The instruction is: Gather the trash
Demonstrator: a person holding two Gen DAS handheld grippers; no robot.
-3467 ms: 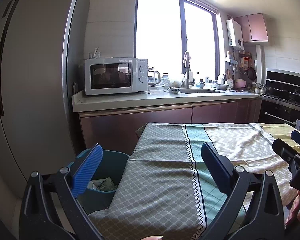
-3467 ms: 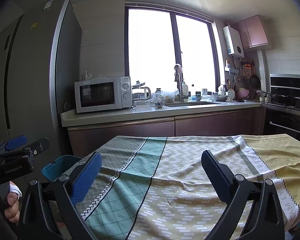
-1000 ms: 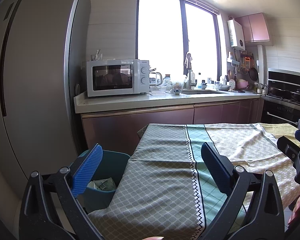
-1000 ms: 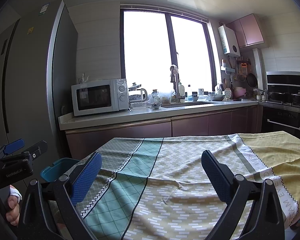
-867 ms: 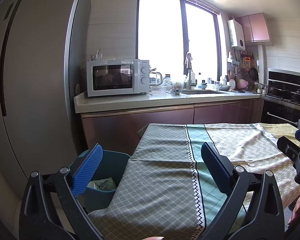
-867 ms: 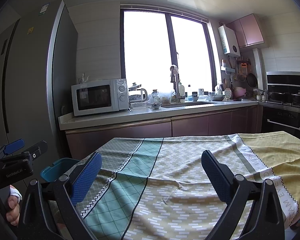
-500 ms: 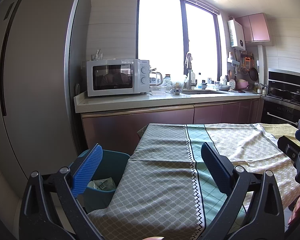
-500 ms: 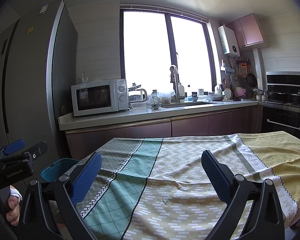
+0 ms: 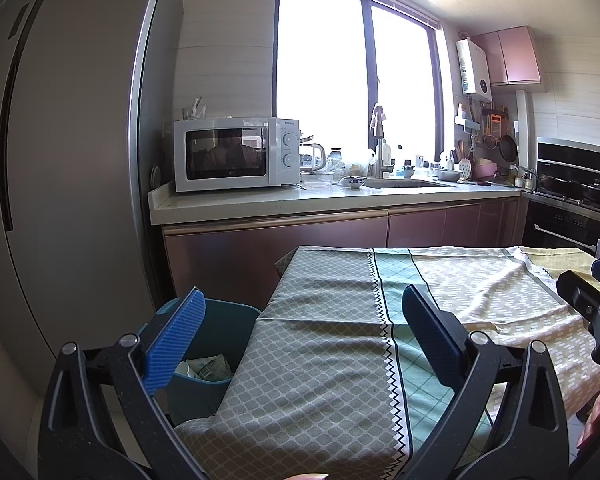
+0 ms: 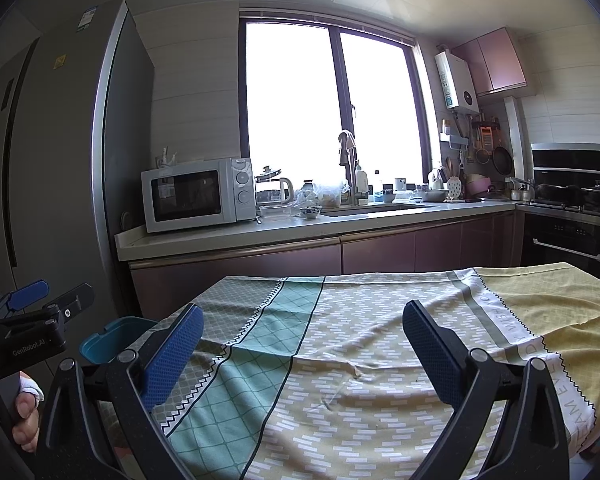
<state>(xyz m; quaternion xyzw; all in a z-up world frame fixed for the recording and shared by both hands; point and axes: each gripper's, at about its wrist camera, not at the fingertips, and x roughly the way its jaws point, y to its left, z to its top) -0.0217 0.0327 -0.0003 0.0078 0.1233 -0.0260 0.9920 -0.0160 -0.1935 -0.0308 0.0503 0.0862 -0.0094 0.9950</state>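
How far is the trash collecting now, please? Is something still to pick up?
Done, apparently: crumpled trash lies in the blue bin beside the table, and the tablecloth shows no litter. In hand: nothing; the left gripper and right gripper are both open and empty. Left: nothing visible in these views.
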